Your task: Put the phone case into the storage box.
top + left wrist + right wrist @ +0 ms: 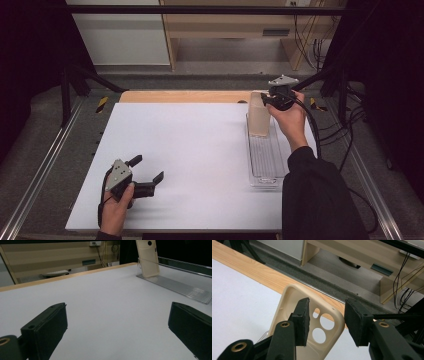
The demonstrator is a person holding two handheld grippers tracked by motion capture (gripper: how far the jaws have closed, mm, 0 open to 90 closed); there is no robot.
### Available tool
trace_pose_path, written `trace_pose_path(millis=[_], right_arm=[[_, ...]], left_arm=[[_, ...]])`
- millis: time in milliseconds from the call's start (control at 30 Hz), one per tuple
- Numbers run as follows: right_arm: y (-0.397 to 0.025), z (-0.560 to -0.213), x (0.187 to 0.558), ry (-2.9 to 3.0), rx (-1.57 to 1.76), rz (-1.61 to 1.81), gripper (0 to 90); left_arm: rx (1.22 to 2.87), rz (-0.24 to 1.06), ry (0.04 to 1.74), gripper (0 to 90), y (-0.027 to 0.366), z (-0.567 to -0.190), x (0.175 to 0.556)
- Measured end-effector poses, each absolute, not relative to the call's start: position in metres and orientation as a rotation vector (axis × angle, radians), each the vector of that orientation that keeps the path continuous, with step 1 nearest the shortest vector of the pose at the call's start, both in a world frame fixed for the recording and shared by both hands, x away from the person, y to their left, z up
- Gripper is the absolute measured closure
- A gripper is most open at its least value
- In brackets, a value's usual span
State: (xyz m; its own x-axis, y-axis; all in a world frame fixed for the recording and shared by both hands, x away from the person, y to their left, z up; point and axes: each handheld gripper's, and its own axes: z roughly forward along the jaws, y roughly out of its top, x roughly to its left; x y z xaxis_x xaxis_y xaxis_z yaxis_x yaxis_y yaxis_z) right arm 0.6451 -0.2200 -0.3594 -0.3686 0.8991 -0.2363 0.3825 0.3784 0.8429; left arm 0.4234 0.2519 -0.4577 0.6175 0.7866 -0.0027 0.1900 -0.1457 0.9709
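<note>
Currently: cream phone case (259,116) stands upright at the far end of a clear ribbed tray (265,160), right side of the white table (190,150), near its wooden far edge. Case is soft-looking beige with rounded corners. Right gripper view looks into its hollow inner side (287,305), with three round camera cutouts near the top corner. Left gripper view has it leaning slightly against the tray's end wall (147,258), one round hole near the top.

Right hand (291,120) reaches forward along the tray's right side, dark sleeve over the tray's near corner, wrist raised, right gripper (270,100) at the top of the case. Jaws are partly open. In its own view (327,320) one jaw sits in front of the case's inner face, the other is off past the case's edge with a visible gap. Whether the near jaw touches the case: cannot tell. No clamp on it.

Left hand (117,200) rests low at the near left of the table, well apart from the tray. Left gripper (148,168) points toward table centre, jaws spread wide and holding nothing; in the left gripper view bare table surface lies between them (117,332).
</note>
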Motion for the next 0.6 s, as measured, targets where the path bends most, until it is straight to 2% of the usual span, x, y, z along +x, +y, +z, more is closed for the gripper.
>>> trace_pose_path(millis=[333,600], right_arm=[[-0.2204,-0.3572,0.6443,1.905,1.118,0.946,50.9],[-0.2198,-0.3574,0.6442,1.892,1.145,0.952,40.8]], left_arm=[[1.671,0.636,0.815,2.2,0.252,-0.4576,0.4233],[1.671,0.636,0.814,2.2,0.2521,-0.4576,0.4233]])
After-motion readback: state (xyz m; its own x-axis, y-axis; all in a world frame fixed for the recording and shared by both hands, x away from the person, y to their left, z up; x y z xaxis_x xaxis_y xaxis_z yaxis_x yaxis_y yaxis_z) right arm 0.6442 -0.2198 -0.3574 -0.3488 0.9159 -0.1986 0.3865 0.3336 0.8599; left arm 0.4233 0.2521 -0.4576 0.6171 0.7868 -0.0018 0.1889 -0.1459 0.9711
